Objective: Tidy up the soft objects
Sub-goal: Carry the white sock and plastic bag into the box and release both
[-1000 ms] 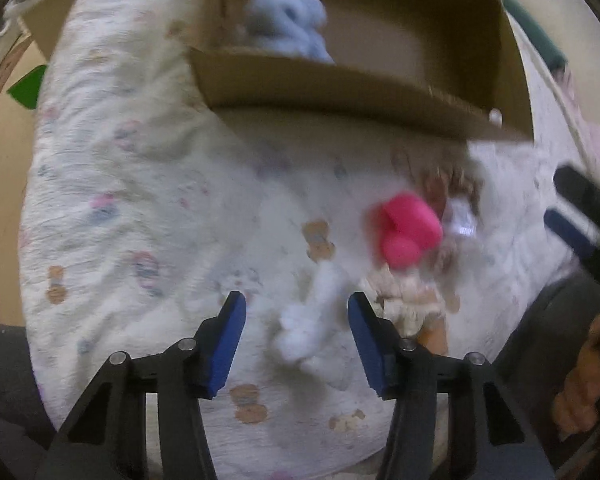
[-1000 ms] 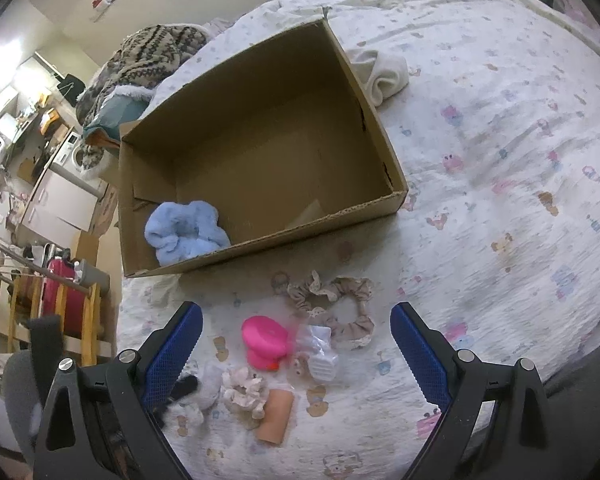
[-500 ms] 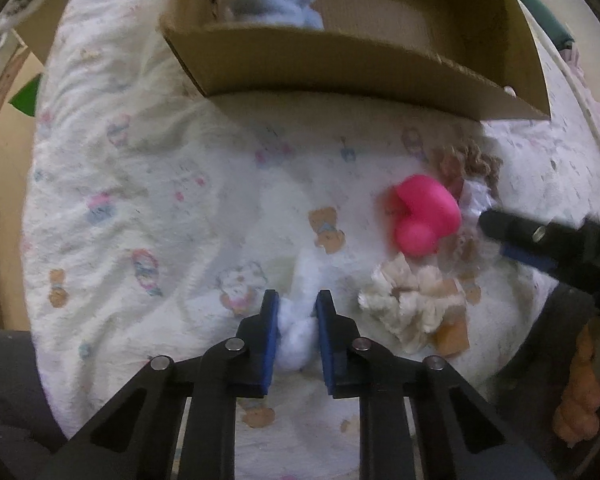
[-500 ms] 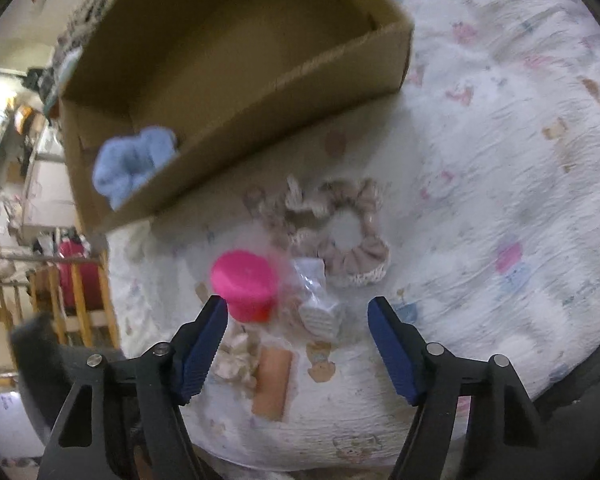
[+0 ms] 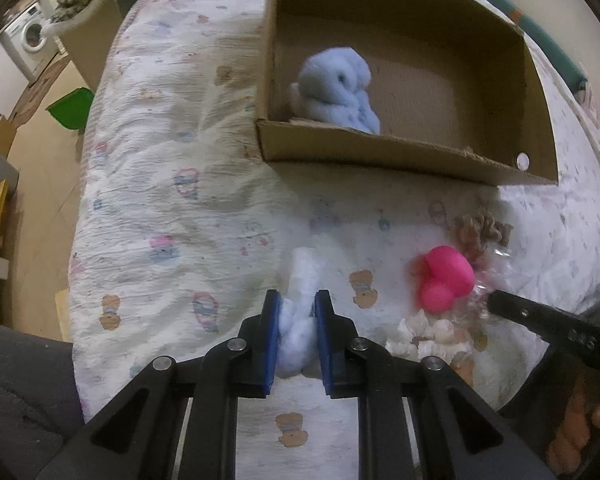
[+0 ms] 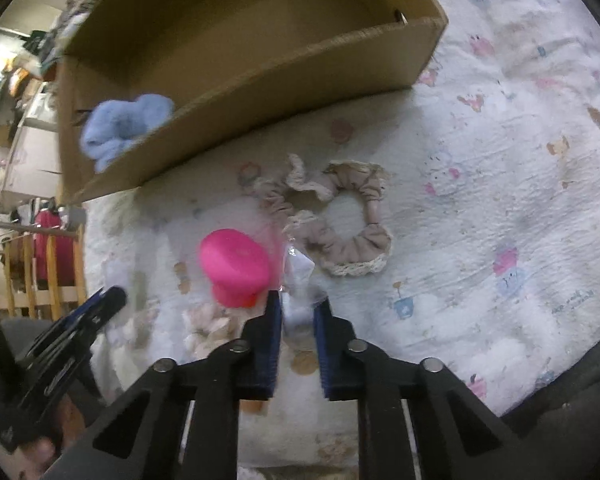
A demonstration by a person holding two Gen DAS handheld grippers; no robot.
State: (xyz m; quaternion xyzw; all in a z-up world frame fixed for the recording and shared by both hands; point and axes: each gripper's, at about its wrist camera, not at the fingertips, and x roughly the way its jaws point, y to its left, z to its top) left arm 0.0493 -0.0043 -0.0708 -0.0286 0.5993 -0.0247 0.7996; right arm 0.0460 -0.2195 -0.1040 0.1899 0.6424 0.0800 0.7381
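My left gripper [image 5: 296, 312] is shut on a fluffy white scrunchie [image 5: 302, 280] low over the bed. My right gripper [image 6: 297, 312] is shut on a small clear plastic packet [image 6: 300, 276] beside a pink silicone piece [image 6: 236, 268], which also shows in the left wrist view [image 5: 446, 276]. A cardboard box [image 5: 380, 152] lies ahead with a fluffy blue scrunchie [image 5: 336, 88] inside; the box [image 6: 260, 80] and blue scrunchie [image 6: 120, 128] show in the right wrist view too. A beige lace-edged scrunchie [image 6: 352, 220] and a cream scrunchie [image 5: 428, 336] lie on the bed.
The bed has a white printed quilt [image 5: 160, 220]; its edge drops to the floor at the left. A washing machine [image 5: 28, 36] and a green item [image 5: 70, 114] stand beyond it. A wooden rail with red cloth [image 6: 48, 256] stands beside the bed.
Both grippers have closed: the left on the white scrunchie, lifted slightly and tilted toward the box; the right moved down and shut on the clear packet.
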